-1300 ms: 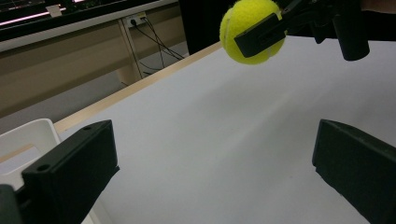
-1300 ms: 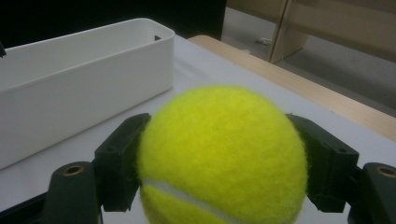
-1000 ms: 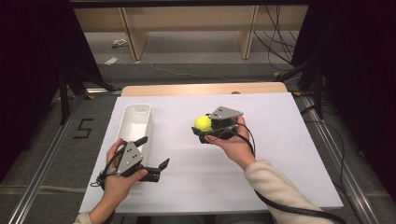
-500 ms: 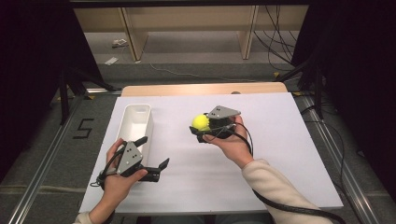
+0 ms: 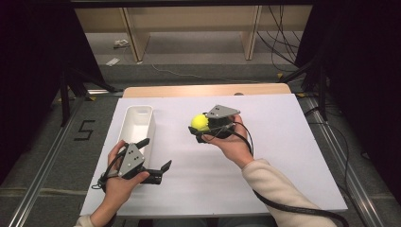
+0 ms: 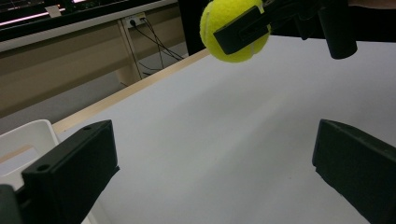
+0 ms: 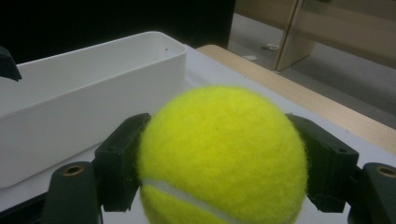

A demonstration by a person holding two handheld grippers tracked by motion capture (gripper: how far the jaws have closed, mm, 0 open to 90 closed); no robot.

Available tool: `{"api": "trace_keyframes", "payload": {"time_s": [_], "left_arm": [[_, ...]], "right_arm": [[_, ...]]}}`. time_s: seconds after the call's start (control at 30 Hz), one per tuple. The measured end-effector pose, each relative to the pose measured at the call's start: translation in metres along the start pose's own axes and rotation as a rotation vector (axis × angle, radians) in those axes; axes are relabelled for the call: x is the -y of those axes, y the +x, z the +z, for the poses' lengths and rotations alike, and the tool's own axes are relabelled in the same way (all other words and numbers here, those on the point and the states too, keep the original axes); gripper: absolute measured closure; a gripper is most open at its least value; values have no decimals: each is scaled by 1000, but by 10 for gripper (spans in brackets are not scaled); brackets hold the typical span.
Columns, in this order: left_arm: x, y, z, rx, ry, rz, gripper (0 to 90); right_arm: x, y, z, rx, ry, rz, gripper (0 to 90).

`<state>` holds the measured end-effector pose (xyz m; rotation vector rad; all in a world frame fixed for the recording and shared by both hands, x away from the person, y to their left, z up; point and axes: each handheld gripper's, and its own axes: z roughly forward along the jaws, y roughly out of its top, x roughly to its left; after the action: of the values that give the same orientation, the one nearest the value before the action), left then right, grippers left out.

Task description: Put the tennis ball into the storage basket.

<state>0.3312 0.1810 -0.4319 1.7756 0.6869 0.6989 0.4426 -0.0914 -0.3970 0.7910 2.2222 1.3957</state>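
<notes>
Yellow: one tennis ball (image 5: 199,122), one tray (image 5: 137,126).

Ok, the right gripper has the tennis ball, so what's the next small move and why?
Probably carry the tennis ball left toward the white bin. The right gripper is shut on the ball, held above the table, and the bin sits open just to its left, while the left gripper rests open near the bin's close end.

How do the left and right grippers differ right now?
The right gripper is shut on the tennis ball; the left gripper is open and holds nothing. The right gripper is lifted above the white table, while the left gripper sits low by the near end of the white bin. Both have black jaws and a grey plate on top.
</notes>
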Motion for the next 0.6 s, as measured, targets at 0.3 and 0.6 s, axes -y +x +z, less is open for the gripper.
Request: {"api": "trace_keyframes", "payload": {"time_s": [0.3,0.6], "left_arm": [[0,0,0,-1,-1,0,0],[0,0,-1,-1,-1,0,0]], "right_arm": [[-5,2,3,-3,-8,3,267],[-4,2,7,-6,-8,-1,267]]}}
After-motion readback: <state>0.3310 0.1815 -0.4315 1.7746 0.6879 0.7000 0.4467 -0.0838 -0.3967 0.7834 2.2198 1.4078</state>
